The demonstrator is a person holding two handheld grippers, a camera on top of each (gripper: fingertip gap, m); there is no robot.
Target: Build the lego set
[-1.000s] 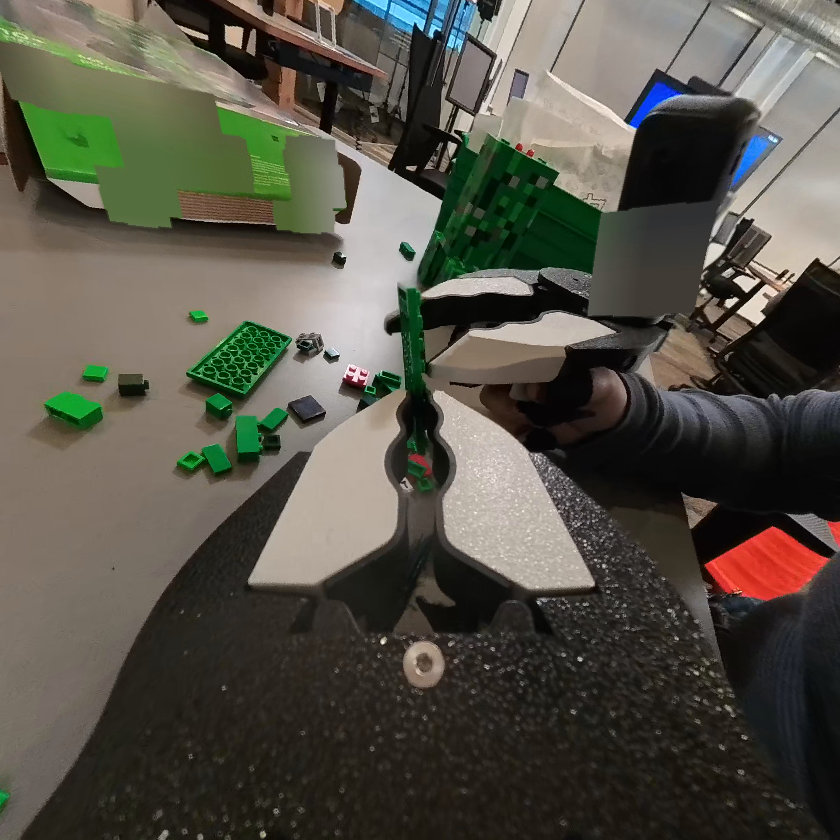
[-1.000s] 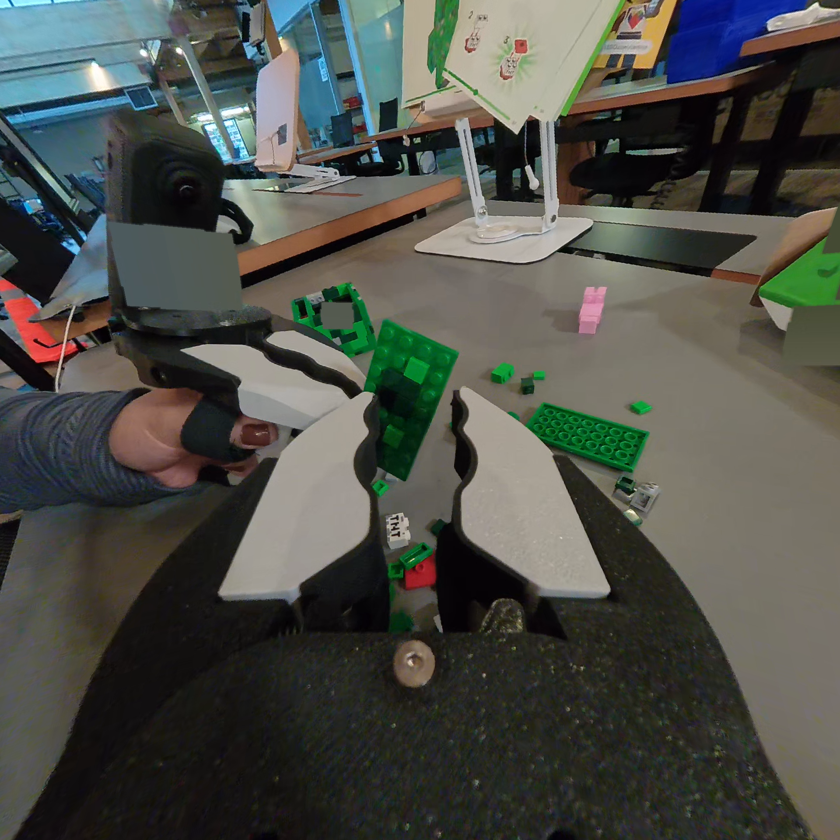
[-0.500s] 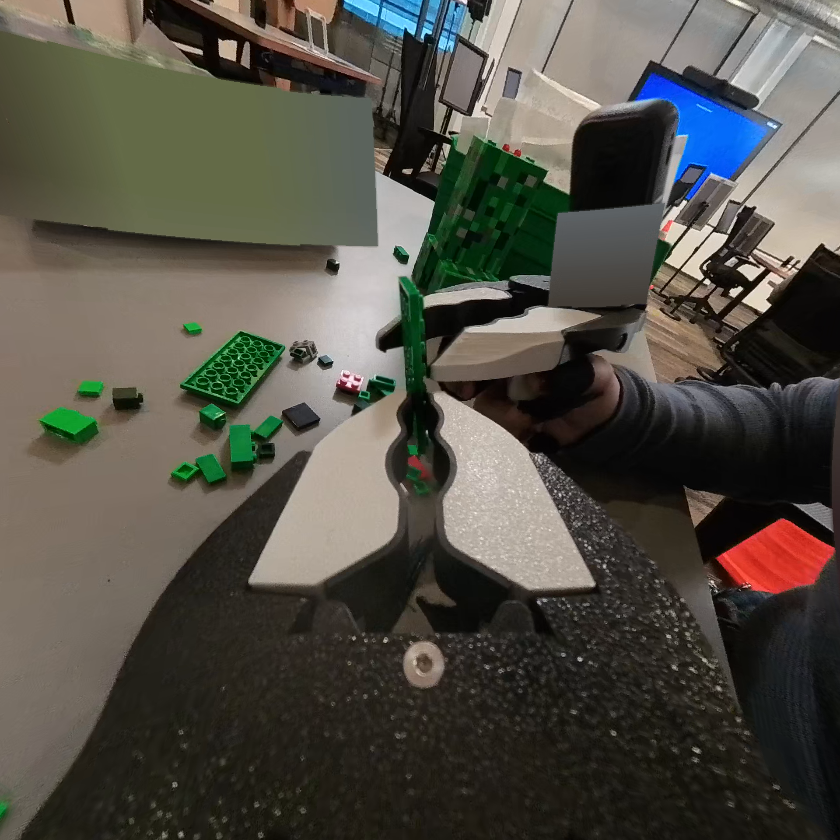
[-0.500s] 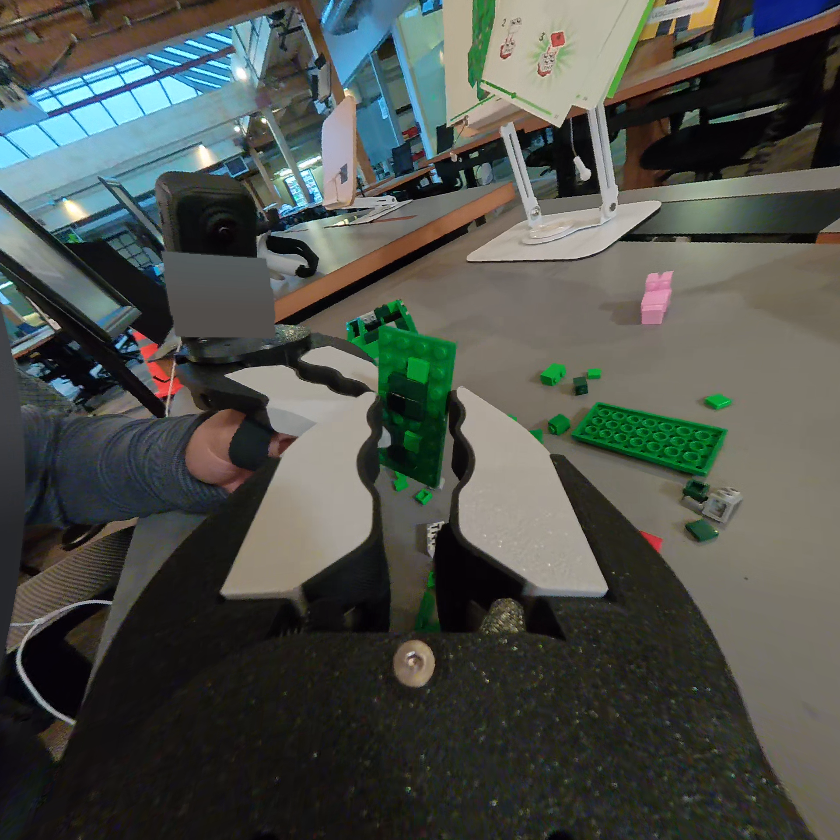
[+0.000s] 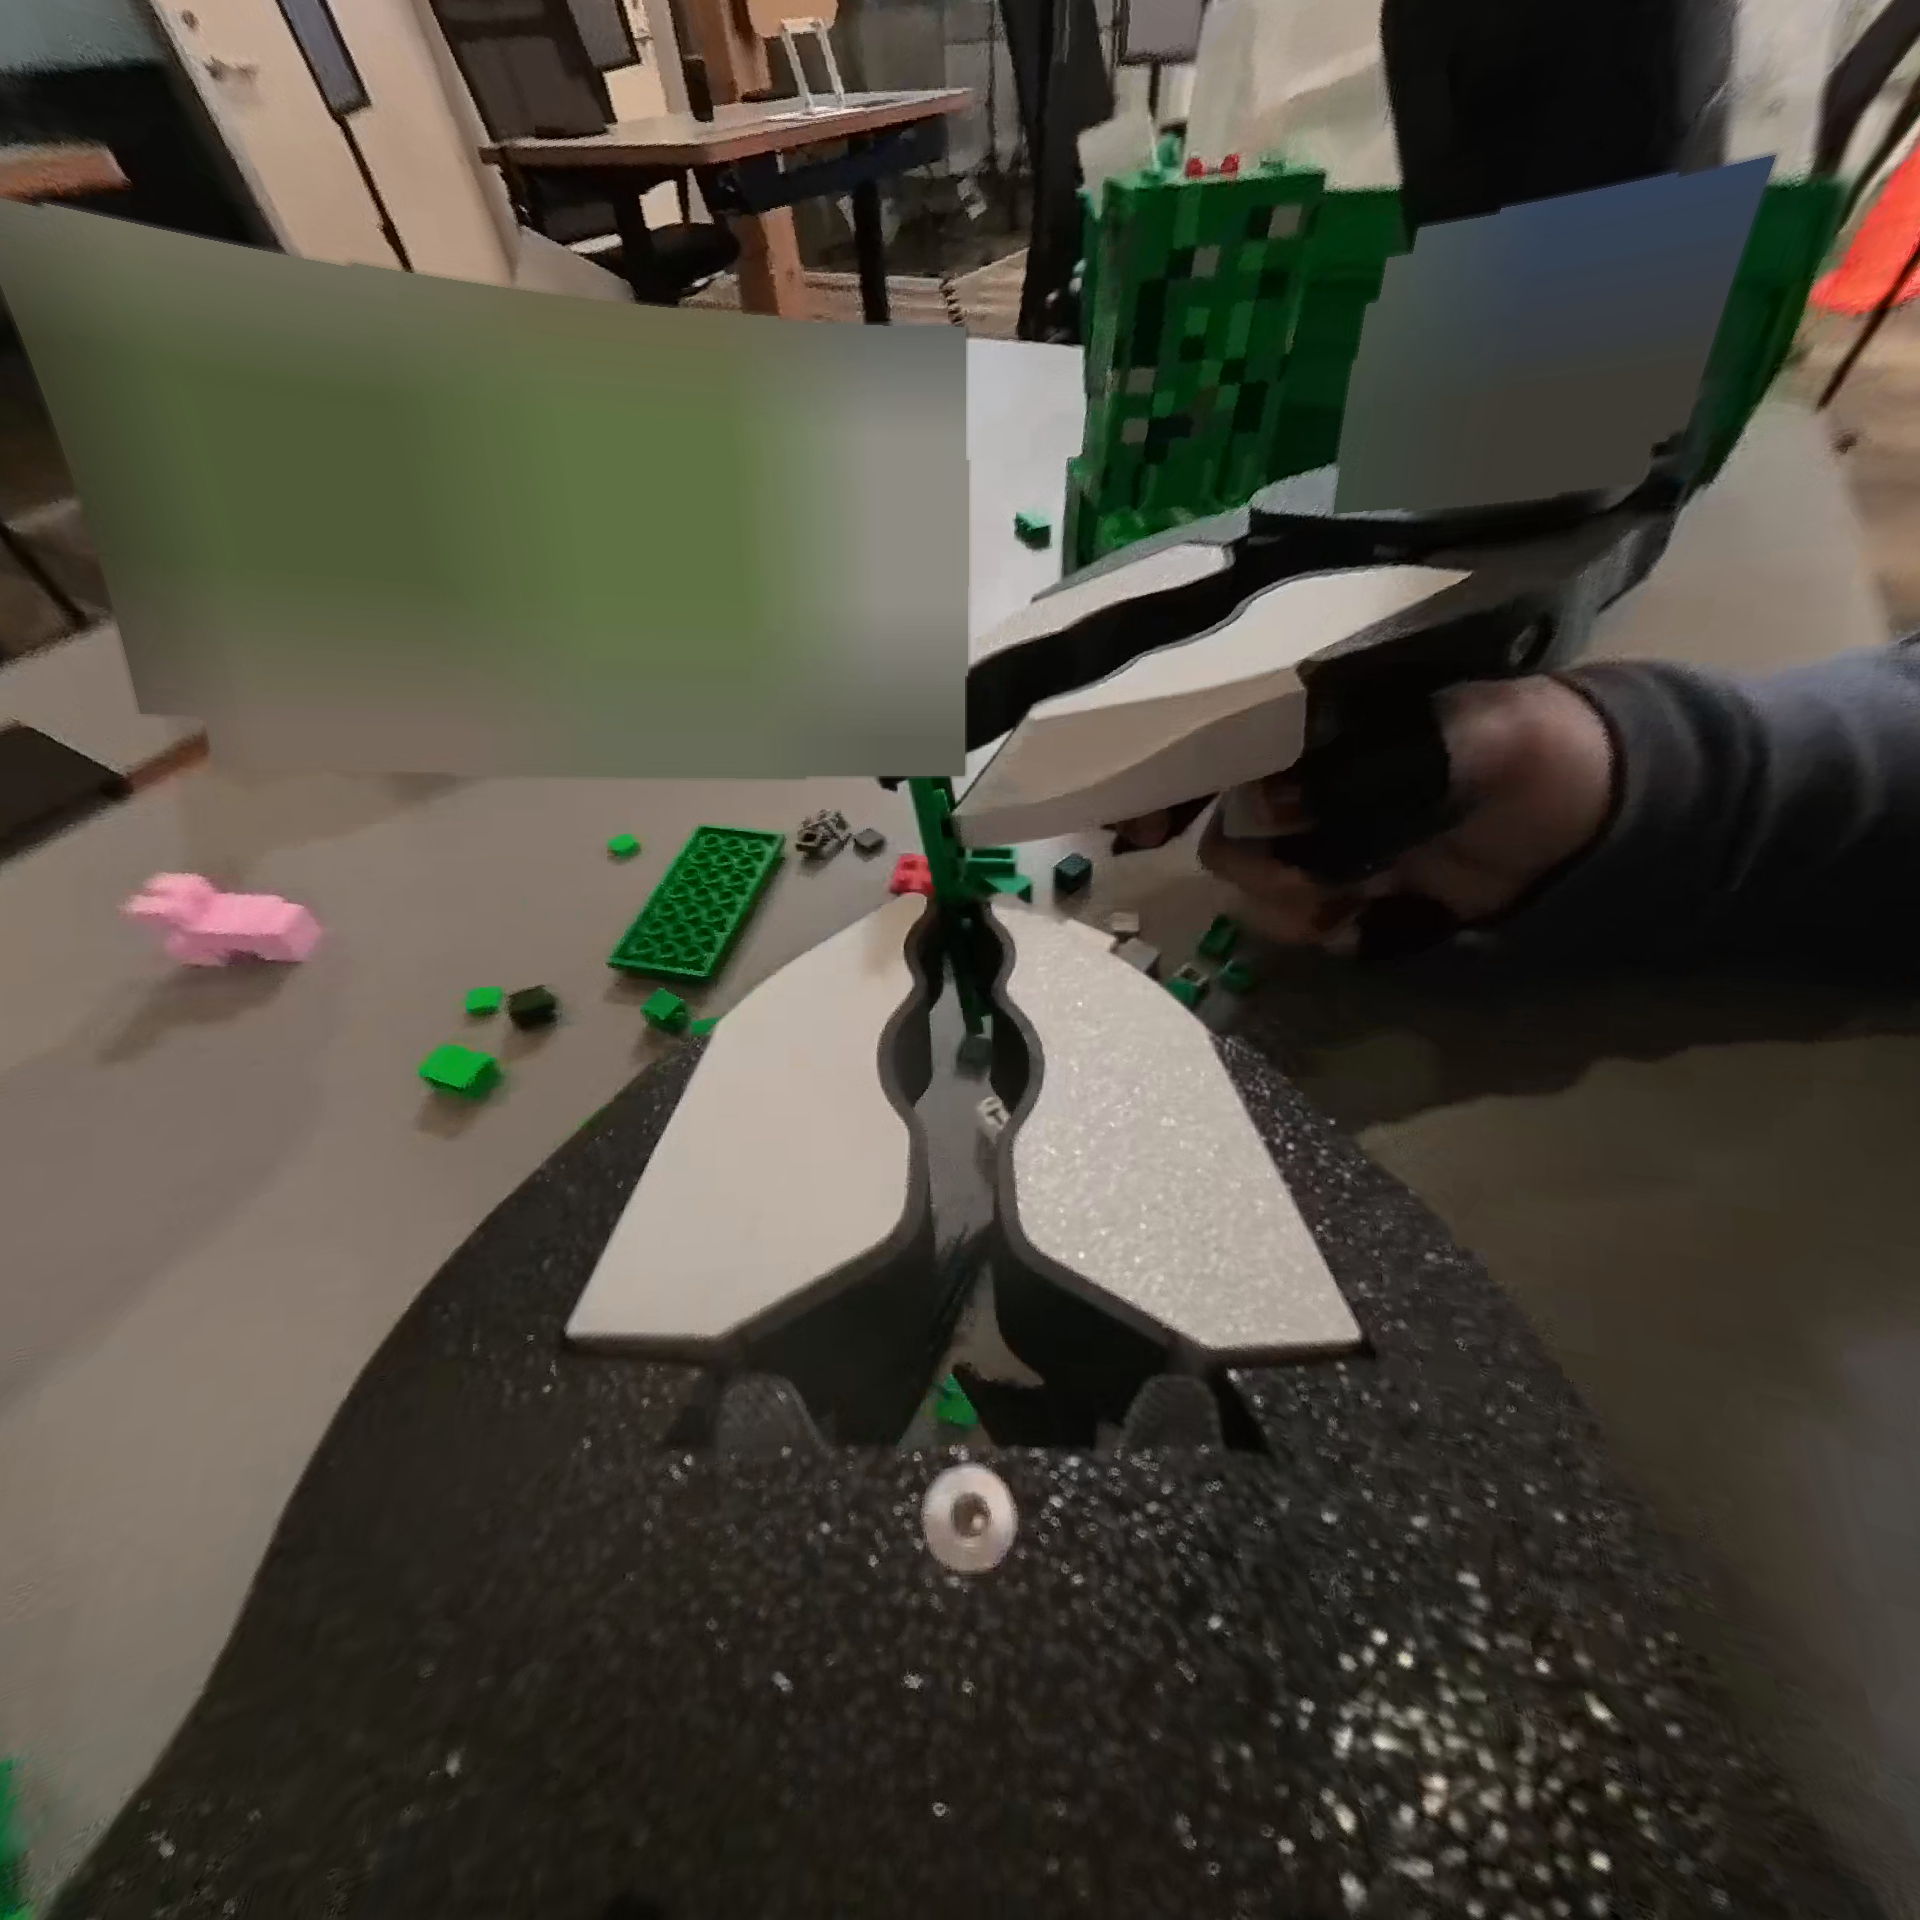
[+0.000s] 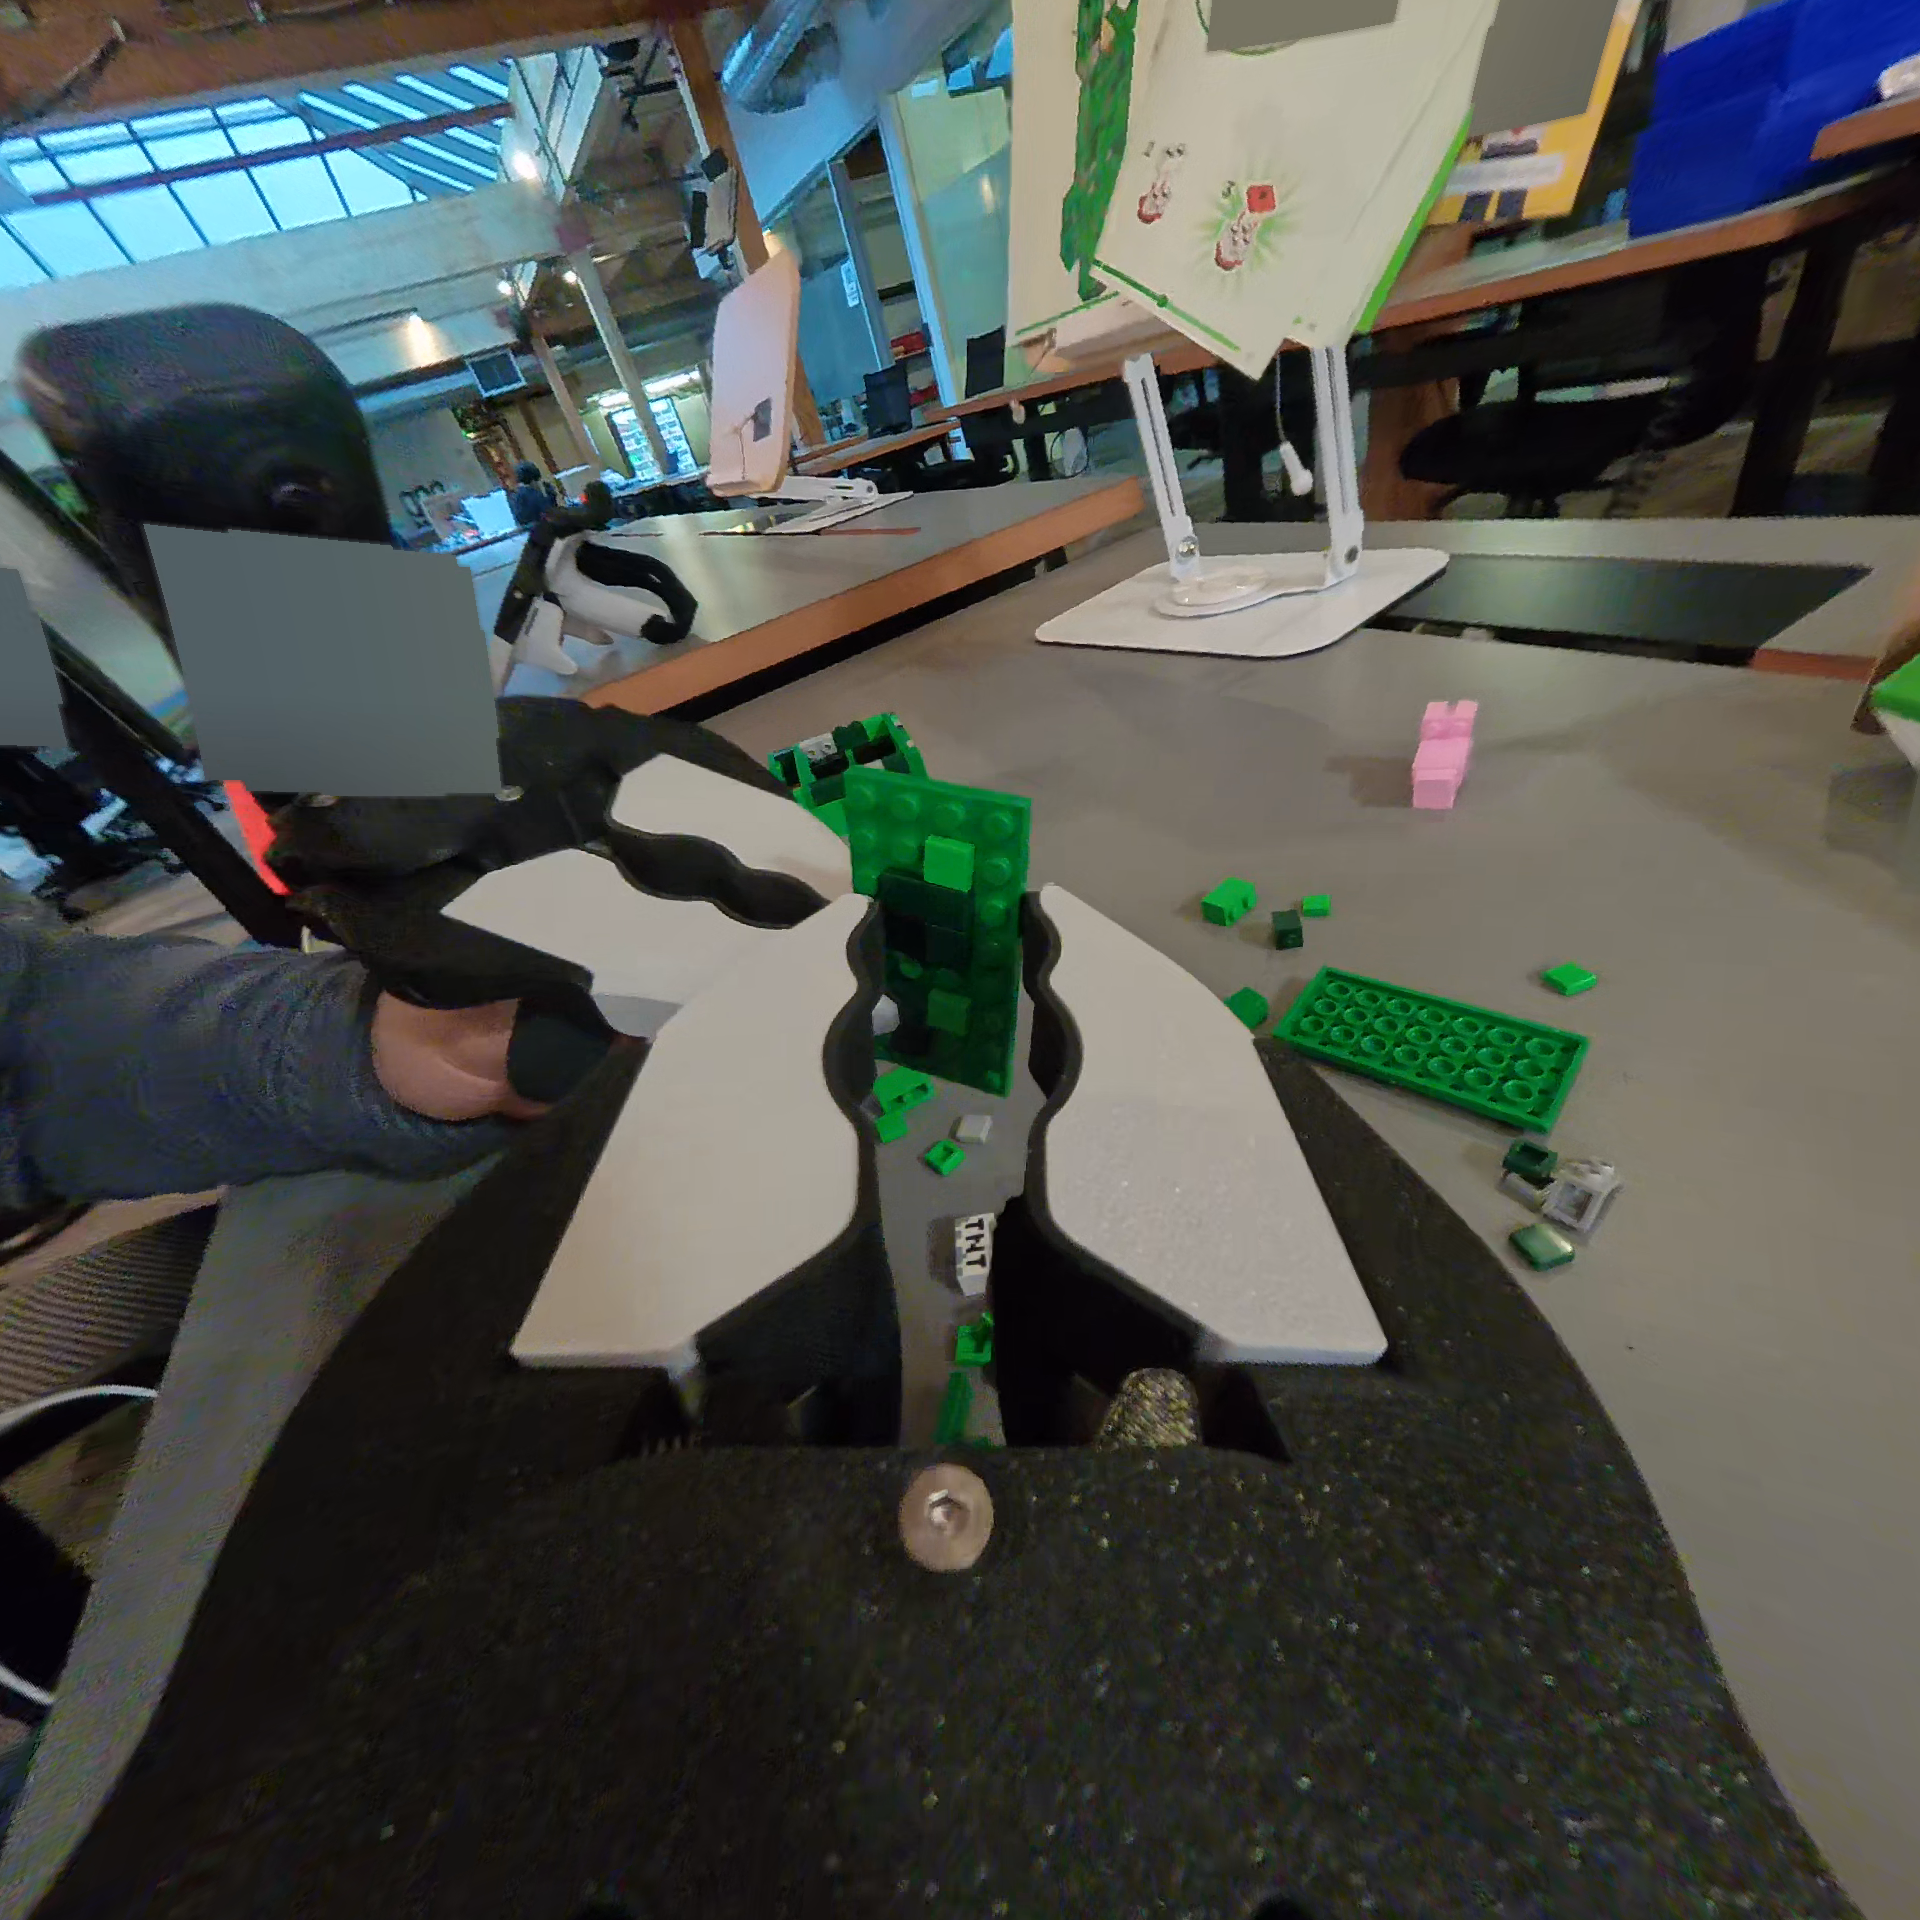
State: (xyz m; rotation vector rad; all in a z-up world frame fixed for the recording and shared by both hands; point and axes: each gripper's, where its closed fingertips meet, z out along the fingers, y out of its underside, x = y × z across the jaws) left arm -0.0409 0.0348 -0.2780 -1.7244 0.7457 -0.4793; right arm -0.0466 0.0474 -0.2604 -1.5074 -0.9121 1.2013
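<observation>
Grey office table (image 6: 1558, 831) strewn with bricks: left gripper (image 5: 961, 935), fingers nearly together, pinches the upright green plate (image 6: 940, 935) edge-on; right gripper (image 6: 945, 925), wider, brackets its side edges, contact unclear, long axis vertical.

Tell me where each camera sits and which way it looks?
Left wrist view: sits on the left hand-held gripper, looking along its fingers at the edge-on studded green plastic plate; the right hand-held gripper and a gloved hand show.
Right wrist view: sits on the right hand-held gripper, facing that plate's studded face; a sleeved hand shows.
Shared: the plate, the pink brick pig, and the flat green plate upside down.
</observation>
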